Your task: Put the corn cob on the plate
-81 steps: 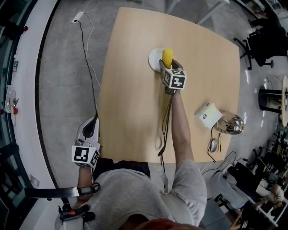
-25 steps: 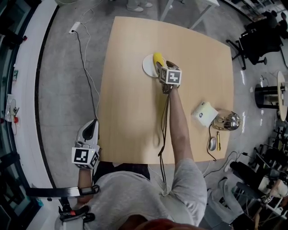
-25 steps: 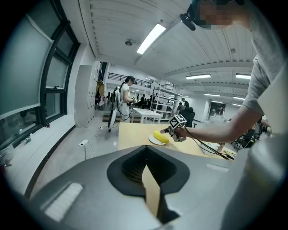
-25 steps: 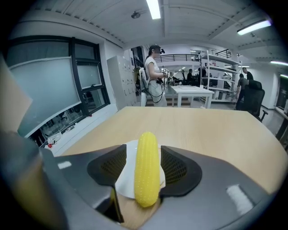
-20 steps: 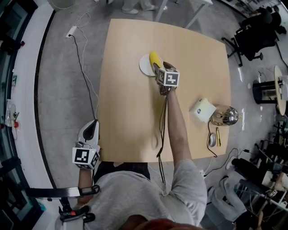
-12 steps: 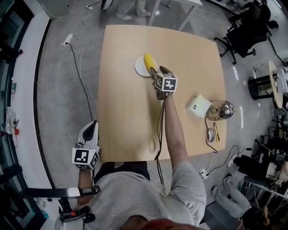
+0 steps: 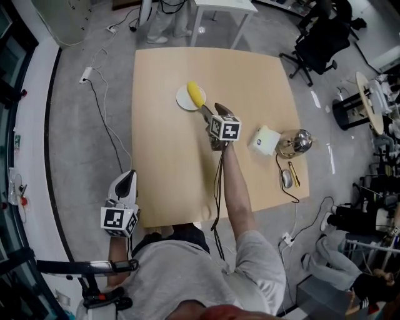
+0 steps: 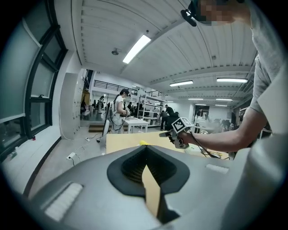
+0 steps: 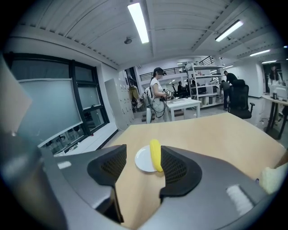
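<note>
The yellow corn cob [image 7: 196, 95] lies on the small white plate [image 7: 184, 100] on the far part of the wooden table [image 7: 169, 162]. My right gripper [image 7: 210, 112] hovers just short of the plate, jaws open and empty. In the right gripper view the corn cob [image 9: 155, 155] rests across the plate [image 9: 143, 161] beyond the gripper [image 9: 143, 167]. My left gripper [image 7: 127, 179] hangs off the table's left near corner, shut. In the left gripper view, past that gripper [image 8: 146, 167], the corn cob [image 8: 143, 143] shows as a small yellow spot.
On the table's right side stand a white box [image 7: 265, 140], a shiny metal object [image 7: 294, 142], a mouse [image 7: 287, 179] and a pen [image 7: 292, 174]. A cable [image 7: 217, 187] trails from the right gripper. A person [image 9: 157, 96] stands beyond the table beside a white desk [image 7: 219, 6].
The right gripper, earlier at the corn cob on the plate, has drawn back toward me and stands apart from it. The left gripper has stayed in place. The head view shifted.
</note>
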The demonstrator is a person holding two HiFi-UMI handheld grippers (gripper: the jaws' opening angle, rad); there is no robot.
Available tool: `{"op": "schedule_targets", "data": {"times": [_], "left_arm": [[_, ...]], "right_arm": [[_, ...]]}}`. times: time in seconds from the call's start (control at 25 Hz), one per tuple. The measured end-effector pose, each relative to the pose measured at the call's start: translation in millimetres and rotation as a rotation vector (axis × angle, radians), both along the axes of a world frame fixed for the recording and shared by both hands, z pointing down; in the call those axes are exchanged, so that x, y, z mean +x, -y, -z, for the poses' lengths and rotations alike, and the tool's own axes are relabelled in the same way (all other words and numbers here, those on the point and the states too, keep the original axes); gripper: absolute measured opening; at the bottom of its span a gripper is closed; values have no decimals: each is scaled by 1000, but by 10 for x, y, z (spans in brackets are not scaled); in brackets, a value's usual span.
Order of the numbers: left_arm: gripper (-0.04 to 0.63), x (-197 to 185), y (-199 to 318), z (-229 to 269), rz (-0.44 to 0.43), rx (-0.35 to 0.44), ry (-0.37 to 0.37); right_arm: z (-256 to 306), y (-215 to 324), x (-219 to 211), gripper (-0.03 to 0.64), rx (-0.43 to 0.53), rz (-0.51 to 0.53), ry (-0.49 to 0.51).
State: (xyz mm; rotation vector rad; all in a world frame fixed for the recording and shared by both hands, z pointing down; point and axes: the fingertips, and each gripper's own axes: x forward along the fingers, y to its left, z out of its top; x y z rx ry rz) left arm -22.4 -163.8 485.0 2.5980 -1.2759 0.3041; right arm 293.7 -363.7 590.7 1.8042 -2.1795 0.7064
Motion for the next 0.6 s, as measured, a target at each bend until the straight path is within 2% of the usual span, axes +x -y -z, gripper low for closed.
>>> {"op": "schedule_targets", "data": {"times": [0.6], "left_arm": [[20, 66, -163, 214, -137, 61, -36]], "right_arm": [[430, -1026, 20, 225, 104, -126, 52]]}}
